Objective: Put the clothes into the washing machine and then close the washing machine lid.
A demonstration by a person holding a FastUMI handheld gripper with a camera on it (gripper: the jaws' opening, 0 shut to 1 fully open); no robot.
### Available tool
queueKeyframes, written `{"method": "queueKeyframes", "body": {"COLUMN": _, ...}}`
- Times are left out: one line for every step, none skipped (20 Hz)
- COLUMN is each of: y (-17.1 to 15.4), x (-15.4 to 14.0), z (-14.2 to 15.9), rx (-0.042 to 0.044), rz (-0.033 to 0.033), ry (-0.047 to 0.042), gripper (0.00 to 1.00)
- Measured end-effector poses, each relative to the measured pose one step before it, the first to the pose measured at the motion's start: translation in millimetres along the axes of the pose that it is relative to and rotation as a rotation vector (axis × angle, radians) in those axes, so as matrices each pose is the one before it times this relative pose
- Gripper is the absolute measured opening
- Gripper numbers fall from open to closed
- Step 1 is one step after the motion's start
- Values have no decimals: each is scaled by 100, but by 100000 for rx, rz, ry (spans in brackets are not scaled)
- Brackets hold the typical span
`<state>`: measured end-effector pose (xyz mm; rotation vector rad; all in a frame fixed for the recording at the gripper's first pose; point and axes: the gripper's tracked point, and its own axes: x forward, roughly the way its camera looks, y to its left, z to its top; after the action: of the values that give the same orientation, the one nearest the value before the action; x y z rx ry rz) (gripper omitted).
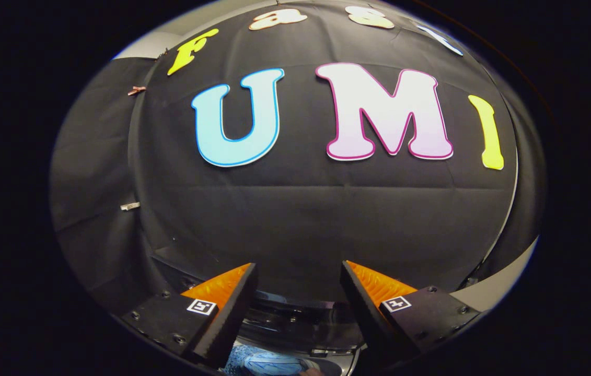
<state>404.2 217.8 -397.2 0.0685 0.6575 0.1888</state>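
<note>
You hold the gripper (298, 277) level and raised, pointing straight at the black cloth wall (295, 209) of the booth. Its jaws stand wide apart with nothing between them. Below and between the fingers, close under the gripper, a patch of blue clothes (266, 363) lies next to the dark, glossy top of the washing machine (295, 324), which curves across just ahead of the fingers. Whether the lid is up or down you cannot tell from here. On the far left, two small clips (136, 90) pin the cloth.
</note>
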Motion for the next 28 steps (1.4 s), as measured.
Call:
{"method": "queueKeyframes", "body": {"y": -289, "x": 368, "z": -204, "rx": 270, "rz": -832, "ry": 1257, "gripper": 99}}
{"method": "queueKeyframes", "body": {"y": -298, "x": 370, "z": -206, "rx": 289, "rz": -807, "ry": 1125, "gripper": 99}}
{"method": "queueKeyframes", "body": {"y": -264, "x": 267, "z": -303, "rx": 200, "rz": -513, "ry": 1611, "gripper": 99}}
{"method": "queueKeyframes", "body": {"y": 83, "x": 106, "z": -150, "rx": 874, "rz": 768, "ry": 1004, "gripper": 99}}
{"method": "queueKeyframes", "body": {"y": 152, "x": 56, "z": 84, "rx": 827, "rz": 183, "ry": -141, "gripper": 99}}
{"method": "queueKeyframes", "body": {"y": -27, "x": 49, "z": -203, "rx": 325, "rz": 261, "ry": 687, "gripper": 99}}
{"method": "queueKeyframes", "body": {"y": -122, "x": 34, "z": -103, "rx": 408, "rz": 66, "ry": 405, "gripper": 99}}
{"method": "queueKeyframes", "body": {"y": 7, "x": 41, "z": -70, "rx": 451, "rz": 497, "ry": 368, "gripper": 99}}
{"method": "queueKeyframes", "body": {"y": -65, "x": 6, "z": -208, "rx": 1155, "rz": 419, "ry": 957, "gripper": 99}}
{"method": "queueKeyframes", "body": {"y": 105, "x": -257, "z": -20, "rx": -68, "rz": 605, "ry": -74, "gripper": 99}}
{"method": "queueKeyframes", "body": {"y": 77, "x": -214, "z": -246, "rx": -196, "rz": 187, "ry": 329, "gripper": 100}}
{"method": "queueKeyframes", "body": {"y": 72, "x": -392, "z": -80, "rx": -49, "rz": -130, "ry": -64, "gripper": 100}}
{"method": "queueKeyframes", "body": {"y": -1, "x": -383, "z": -110, "rx": 190, "rz": -140, "ry": -49, "gripper": 100}}
{"method": "queueKeyframes", "body": {"y": 114, "x": -495, "z": -100, "rx": 197, "rz": -174, "ry": -138, "gripper": 100}}
{"method": "queueKeyframes", "body": {"y": -1, "x": -485, "z": -191, "rx": -177, "rz": -505, "ry": -379, "gripper": 100}}
{"method": "queueKeyframes", "body": {"y": 43, "x": -569, "z": -118, "rx": -27, "rz": -482, "ry": -337, "gripper": 100}}
{"method": "queueKeyframes", "body": {"y": -41, "x": -651, "z": -255, "rx": 114, "rz": -632, "ry": -19, "gripper": 100}}
{"method": "queueKeyframes", "body": {"y": 94, "x": -677, "z": -222, "rx": 318, "rz": -542, "ry": -246, "gripper": 100}}
{"method": "queueKeyframes", "body": {"y": 147, "x": -713, "z": -241, "rx": 109, "rz": -762, "ry": -203, "gripper": 100}}
{"method": "queueKeyframes", "body": {"y": 116, "x": -693, "z": -217, "rx": -425, "rz": -1259, "ry": -429, "gripper": 100}}
{"method": "queueKeyframes", "body": {"y": -60, "x": -602, "z": -315, "rx": -268, "rz": -1326, "ry": -165, "gripper": 100}}
{"method": "queueKeyframes", "body": {"y": 120, "x": -867, "z": -433, "rx": -279, "rz": -1047, "ry": 157, "gripper": 100}}
{"method": "queueKeyframes", "body": {"y": 102, "x": -648, "z": -362, "rx": -225, "rz": -497, "ry": -132, "gripper": 100}}
{"method": "queueKeyframes", "body": {"y": 182, "x": -752, "z": -319, "rx": -332, "rz": 4, "ry": -629, "gripper": 100}}
{"method": "queueKeyframes", "body": {"y": 48, "x": -813, "z": -427, "rx": 29, "rz": 151, "ry": -1056, "gripper": 100}}
{"method": "queueKeyframes", "body": {"y": 57, "x": -785, "z": -395, "rx": -249, "rz": 313, "ry": -919, "gripper": 100}}
{"method": "queueKeyframes", "body": {"y": 2, "x": -580, "z": -654, "rx": 72, "rz": 417, "ry": 94, "gripper": 100}}
{"method": "queueKeyframes", "body": {"y": 131, "x": -628, "z": -615, "rx": 320, "rz": 371, "ry": 709, "gripper": 100}}
